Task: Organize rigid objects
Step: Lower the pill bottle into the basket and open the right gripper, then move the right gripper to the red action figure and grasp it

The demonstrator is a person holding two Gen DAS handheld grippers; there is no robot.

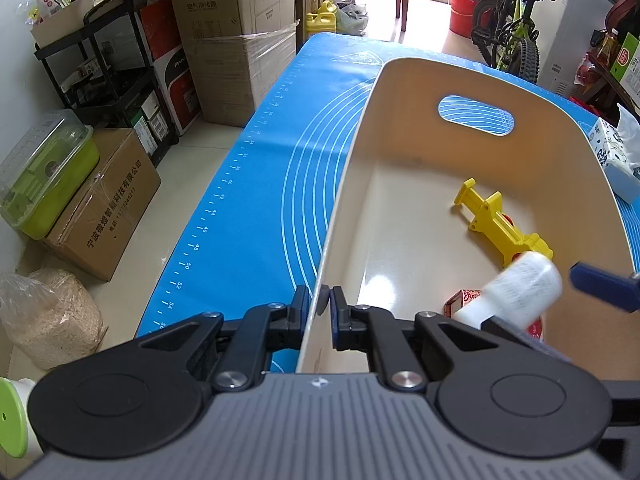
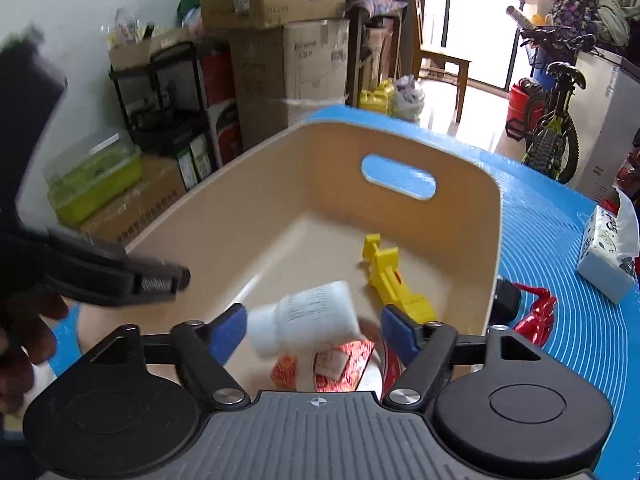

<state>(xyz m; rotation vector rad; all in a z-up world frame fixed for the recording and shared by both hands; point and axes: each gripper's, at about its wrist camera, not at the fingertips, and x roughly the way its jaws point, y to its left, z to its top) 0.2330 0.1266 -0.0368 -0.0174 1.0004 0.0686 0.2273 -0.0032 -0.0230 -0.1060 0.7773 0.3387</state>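
A cream bin [image 1: 352, 168] with a handle slot stands on the blue mat [image 1: 256, 184]. My left gripper [image 1: 320, 300] is shut on the bin's near left wall. In the bin lie a yellow toy [image 1: 500, 224] and a red packet [image 1: 460, 300]. A white bottle [image 2: 308, 316], blurred, is in the air between my right gripper's open blue fingers [image 2: 228, 328], touching neither. My right gripper [image 2: 312, 328] is open over the bin [image 2: 492, 240]. The bottle [image 1: 516, 288] and a blue finger [image 1: 600, 284] show in the left wrist view. The yellow toy [image 2: 396, 284] and red packet [image 2: 344, 364] lie below.
A red toy [image 2: 536, 312] and a tissue box [image 2: 608, 248] sit on the mat right of the bin. Cardboard boxes [image 1: 236, 40], a black shelf [image 1: 108, 76] and a green container [image 1: 48, 176] stand on the floor to the left. A bicycle [image 1: 508, 28] stands beyond the table.
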